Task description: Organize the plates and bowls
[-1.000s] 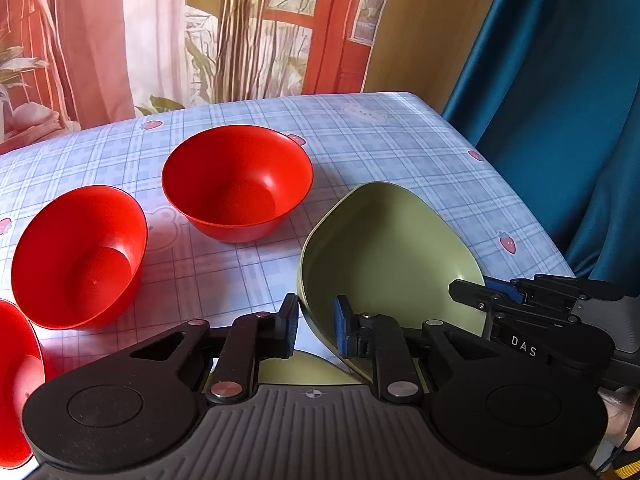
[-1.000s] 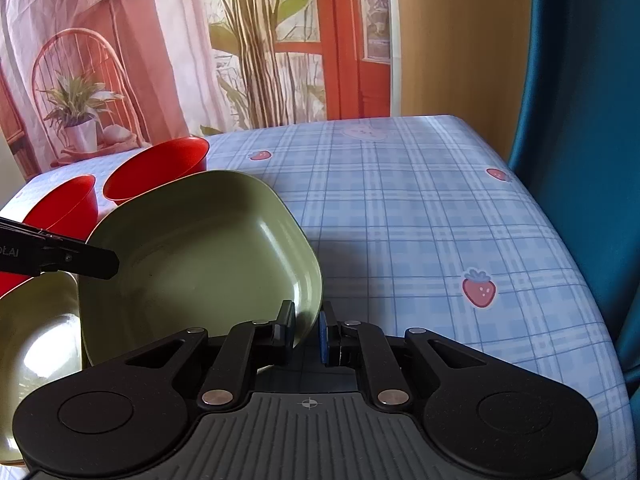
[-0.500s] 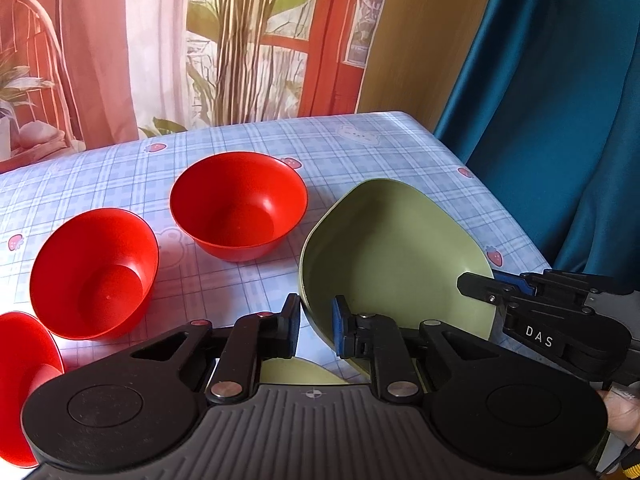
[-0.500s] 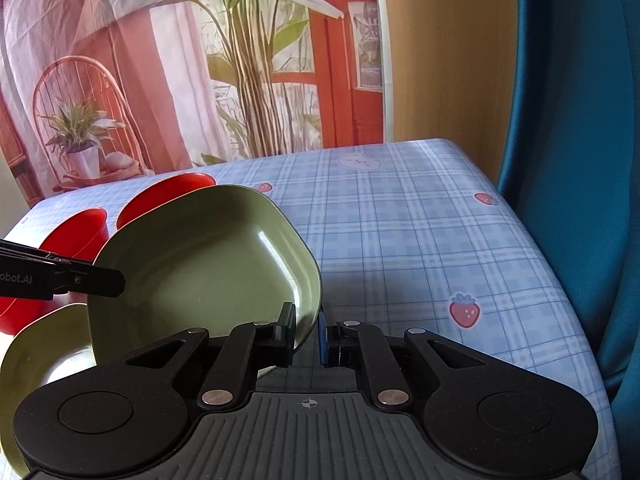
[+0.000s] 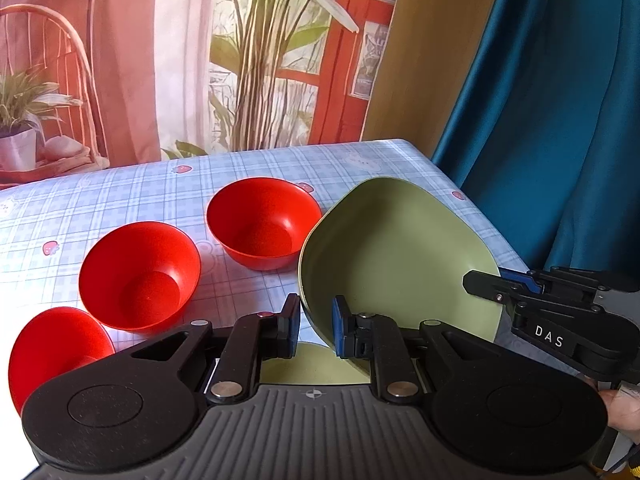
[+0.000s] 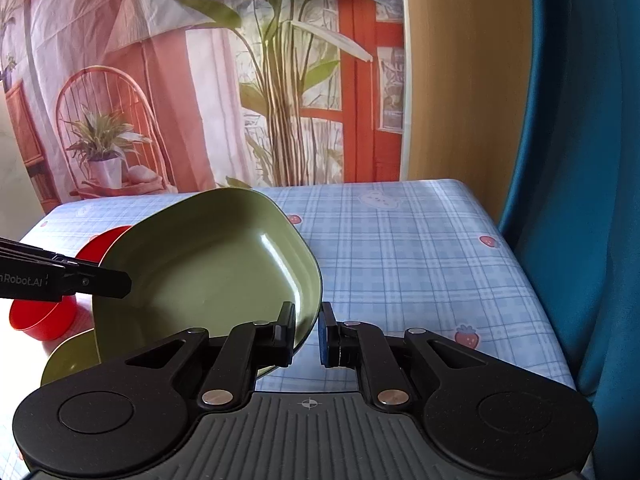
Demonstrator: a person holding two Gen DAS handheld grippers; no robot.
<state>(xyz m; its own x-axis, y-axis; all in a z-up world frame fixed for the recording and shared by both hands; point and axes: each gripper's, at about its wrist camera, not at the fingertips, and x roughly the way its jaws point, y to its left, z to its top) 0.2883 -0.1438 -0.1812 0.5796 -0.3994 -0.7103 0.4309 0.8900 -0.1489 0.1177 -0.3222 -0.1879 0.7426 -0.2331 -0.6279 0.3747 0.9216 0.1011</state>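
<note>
Both hand-held grippers, left (image 5: pixel 316 326) and right (image 6: pixel 307 334), were clamped on opposite rims of a tilted green plate (image 5: pixel 400 256) held above the desk (image 6: pixel 400 240), beside three red bowls (image 5: pixel 262 222).

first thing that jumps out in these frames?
The green plate, gripped at opposite rims by the left gripper and the right gripper and tilted above the table. Next, three red bowls in a diagonal row to its left, and a second green plate lying beneath it.
</note>
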